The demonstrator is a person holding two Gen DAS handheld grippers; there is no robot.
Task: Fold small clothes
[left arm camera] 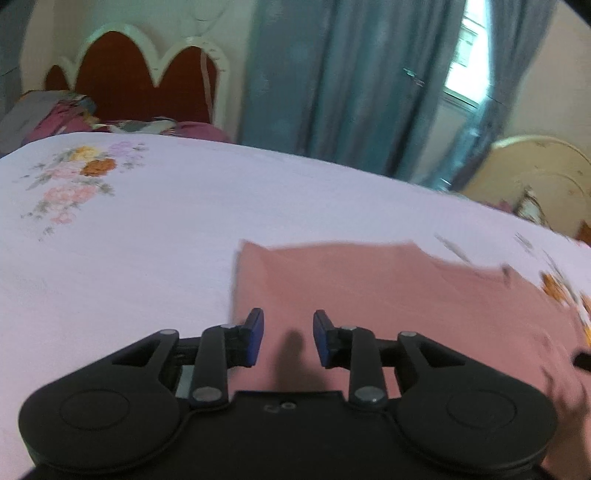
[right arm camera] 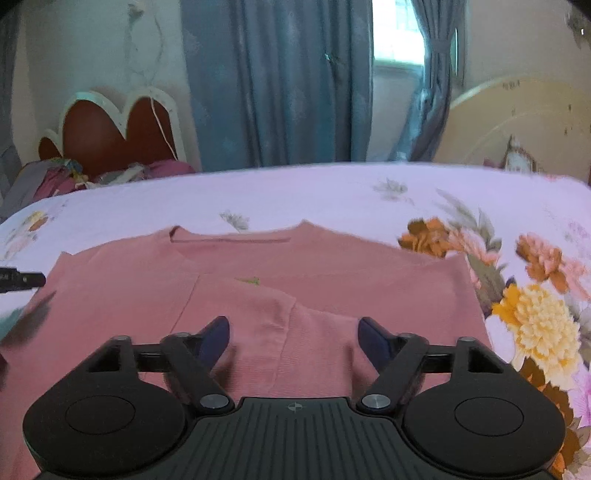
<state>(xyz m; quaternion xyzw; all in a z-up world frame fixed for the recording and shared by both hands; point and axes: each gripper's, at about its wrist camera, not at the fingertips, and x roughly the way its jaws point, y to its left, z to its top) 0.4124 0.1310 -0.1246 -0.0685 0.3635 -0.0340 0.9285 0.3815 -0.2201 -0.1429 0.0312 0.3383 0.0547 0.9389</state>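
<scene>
A small salmon-pink knit top (right arm camera: 332,280) lies flat on the bed, neckline away from me, spread across a white bedsheet printed with orange, yellow and pink flowers (right arm camera: 295,192). In the right wrist view, one side panel or sleeve looks already turned inward, leaving a layered edge down the middle of the garment; I cannot tell exactly which part overlaps which.

My right claw (right arm camera: 293,341) hovers low over the near middle of the top, its blue pads spread wide and holding nothing. My left claw (left arm camera: 288,339) sits over the top's left edge (left arm camera: 236,280), its pads parted more narrowly, also holding nothing. The tip of that left claw shows at the far left of the right wrist view.

I judge that I am partway through the fold, between grasps. The next move likely calls for pinching an unfolded edge or the near hem with both claws, catching all layers evenly, then carrying it across without dragging the cloth beneath.

Beyond the bed stand a red scalloped headboard with a white frame (right arm camera: 110,129), teal-blue curtains (right arm camera: 277,85) and a bright window (right arm camera: 397,33).
</scene>
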